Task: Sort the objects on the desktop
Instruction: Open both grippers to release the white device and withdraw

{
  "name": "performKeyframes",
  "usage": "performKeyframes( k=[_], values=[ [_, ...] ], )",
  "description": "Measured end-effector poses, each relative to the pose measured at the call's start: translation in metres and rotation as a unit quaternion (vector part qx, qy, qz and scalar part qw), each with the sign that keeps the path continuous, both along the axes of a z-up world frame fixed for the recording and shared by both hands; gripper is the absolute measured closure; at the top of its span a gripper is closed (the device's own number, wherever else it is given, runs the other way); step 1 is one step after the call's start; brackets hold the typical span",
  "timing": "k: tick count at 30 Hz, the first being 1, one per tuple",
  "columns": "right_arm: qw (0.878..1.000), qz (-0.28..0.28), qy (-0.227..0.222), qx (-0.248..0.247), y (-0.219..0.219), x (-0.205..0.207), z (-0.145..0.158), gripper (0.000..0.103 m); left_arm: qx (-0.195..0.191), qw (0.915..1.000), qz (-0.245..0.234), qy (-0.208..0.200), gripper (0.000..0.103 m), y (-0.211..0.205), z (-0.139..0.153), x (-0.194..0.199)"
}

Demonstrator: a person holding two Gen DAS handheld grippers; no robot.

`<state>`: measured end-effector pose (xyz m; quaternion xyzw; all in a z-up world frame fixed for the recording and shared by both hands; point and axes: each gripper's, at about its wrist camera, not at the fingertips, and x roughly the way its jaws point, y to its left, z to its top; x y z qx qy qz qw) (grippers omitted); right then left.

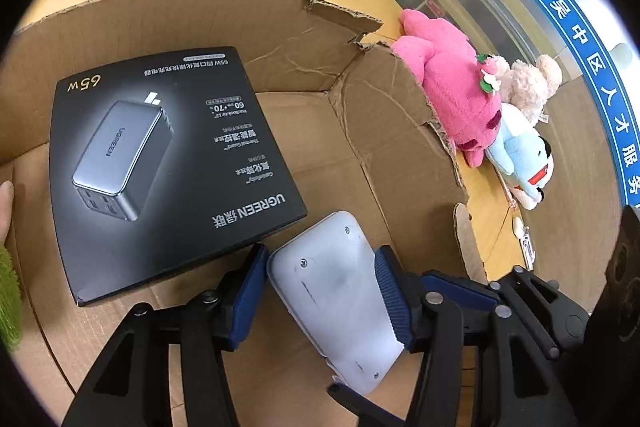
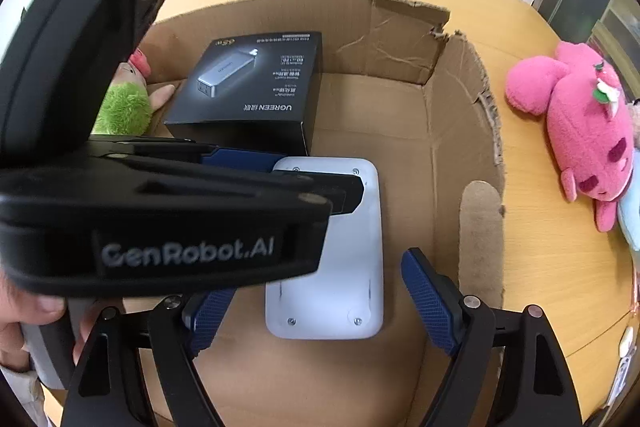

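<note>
My left gripper (image 1: 320, 267) is shut on a pale grey rounded device (image 1: 340, 291), its screwed underside up, low inside an open cardboard box (image 1: 380, 163). A black UGREEN charger box (image 1: 168, 163) lies in the box beside it. In the right wrist view the left gripper body (image 2: 180, 227) crosses from the left, gripping the grey device (image 2: 340, 267). My right gripper (image 2: 316, 303) is open and empty, its blue pads either side of the device's near end without touching it. The charger box (image 2: 256, 87) sits behind.
A pink plush toy (image 1: 452, 87) (image 2: 584, 123), a beige bear (image 1: 528, 83) and a blue and white plush (image 1: 520, 155) lie on the wooden table (image 2: 540, 267) right of the box. A green plush (image 2: 124, 107) lies at the box's left wall.
</note>
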<state>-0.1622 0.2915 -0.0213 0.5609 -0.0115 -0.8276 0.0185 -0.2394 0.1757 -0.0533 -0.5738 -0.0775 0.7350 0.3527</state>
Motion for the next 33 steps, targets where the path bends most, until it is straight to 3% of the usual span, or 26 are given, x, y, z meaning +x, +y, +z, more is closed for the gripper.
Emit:
performKeyframes(
  k=[5,9,11,16,19,21,26,30,33],
  values=[
    [1.000,0.003,0.024,0.002,-0.003,0.008,0.013,0.020,-0.001,0.9997,0.005,0.024,0.049,-0.005,0.014,0.005],
    [0.998,0.015,0.054,-0.006,-0.002,0.028,0.031,0.009,0.024,0.9962,0.021,0.081,0.048,-0.021,0.054,0.013],
    [0.997,0.021,0.071,0.000,-0.008,0.035,0.037,0.009,0.024,0.9937,0.029,0.106,0.044,-0.028,0.072,0.018],
    [0.995,0.046,0.088,-0.001,-0.014,0.040,0.047,0.009,0.027,0.9804,0.044,0.190,0.044,-0.063,0.128,0.054],
    [0.993,0.075,0.086,-0.040,-0.025,0.034,0.056,0.011,0.033,0.9711,0.046,0.232,0.043,-0.091,0.154,0.085],
    [0.988,0.109,0.084,-0.076,-0.034,0.021,0.057,0.019,0.029,0.9636,0.060,0.259,0.038,-0.115,0.167,0.108],
    [0.980,0.140,0.027,-0.139,-0.059,-0.018,0.038,0.022,0.022,0.9570,0.097,0.272,0.036,-0.166,0.171,0.147],
    [0.985,0.123,-0.020,-0.115,-0.065,-0.046,0.004,0.022,-0.001,0.9545,0.132,0.268,0.036,-0.200,0.162,0.167],
    [0.989,0.113,-0.031,-0.091,-0.062,-0.053,-0.007,0.024,-0.011,0.9549,0.150,0.256,0.036,-0.222,0.152,0.178]
  ],
)
